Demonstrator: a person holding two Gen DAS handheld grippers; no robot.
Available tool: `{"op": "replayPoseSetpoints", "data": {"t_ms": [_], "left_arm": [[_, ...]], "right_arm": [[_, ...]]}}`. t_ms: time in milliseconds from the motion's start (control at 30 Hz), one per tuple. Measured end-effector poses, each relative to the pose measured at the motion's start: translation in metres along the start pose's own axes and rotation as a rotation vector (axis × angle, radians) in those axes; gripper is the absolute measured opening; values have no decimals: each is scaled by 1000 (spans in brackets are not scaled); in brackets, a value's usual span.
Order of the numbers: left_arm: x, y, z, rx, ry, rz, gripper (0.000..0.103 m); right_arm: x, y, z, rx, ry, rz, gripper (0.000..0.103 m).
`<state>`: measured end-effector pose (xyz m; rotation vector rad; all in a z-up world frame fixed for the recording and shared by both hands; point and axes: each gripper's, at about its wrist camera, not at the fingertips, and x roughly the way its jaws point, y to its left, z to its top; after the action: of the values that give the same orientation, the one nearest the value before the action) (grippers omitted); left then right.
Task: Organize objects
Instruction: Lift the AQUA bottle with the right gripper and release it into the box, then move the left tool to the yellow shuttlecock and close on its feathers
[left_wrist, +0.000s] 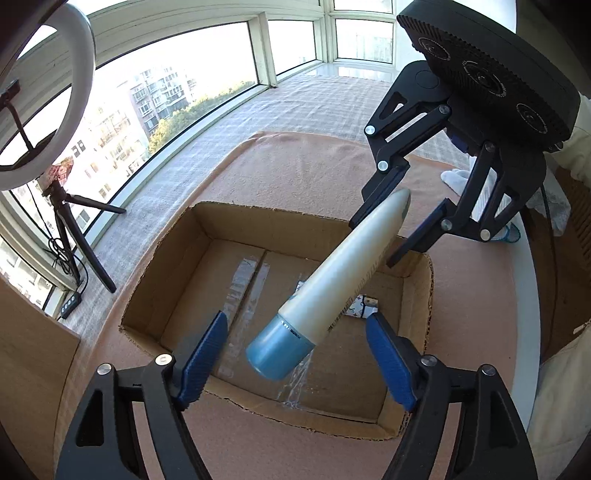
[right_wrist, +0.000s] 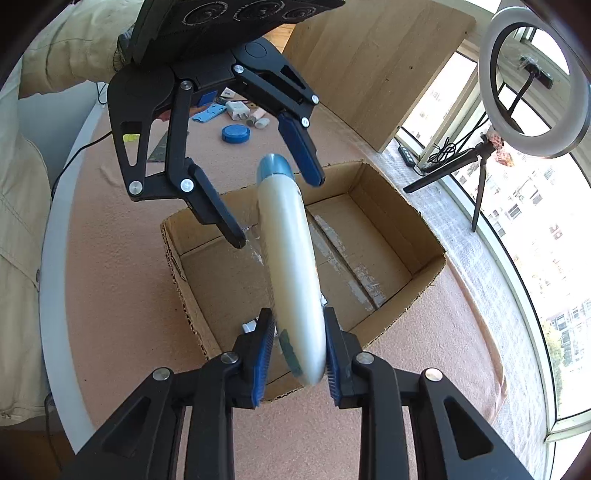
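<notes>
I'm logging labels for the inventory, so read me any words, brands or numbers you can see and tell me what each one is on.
None can be read.
Tube: fine print near its blue cap, too small and blurred.
Small packet in the cardboard box: pattern or print, unreadable.
White charger on the table: dark mark, too small.

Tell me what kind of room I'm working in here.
Likely a high-rise apartment sunroom or enclosed balcony used as a recording spot: curved windows overlook apartment blocks, a ring light stands on a tripod, and a cardboard box sits on a pinkish blanket.
</notes>
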<state>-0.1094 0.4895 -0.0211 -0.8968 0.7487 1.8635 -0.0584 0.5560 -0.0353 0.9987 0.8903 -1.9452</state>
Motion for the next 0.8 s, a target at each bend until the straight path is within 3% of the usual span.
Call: {"op": "replayPoseSetpoints", "data": {"t_ms": [33,233,500,600,800], "left_arm": [[1,4,-4,-13,1,35,93],[-27,14,-40,-131,2,124,93],[-83,11,-98,-257,-3,230,99],[-100,8,-118,-303,-5,258,99],[-143,5,-158,-429,-4,332,100]], "right_arm": [[-1,3,-1,-5,-6,-11,44],[-11,9,1,33,-22,-56,49],[-16,18,23,159,-37,-199,64],[-10,28,39,193,-9,-249,64],[-5,63,79,226,-31,-267,64]]}}
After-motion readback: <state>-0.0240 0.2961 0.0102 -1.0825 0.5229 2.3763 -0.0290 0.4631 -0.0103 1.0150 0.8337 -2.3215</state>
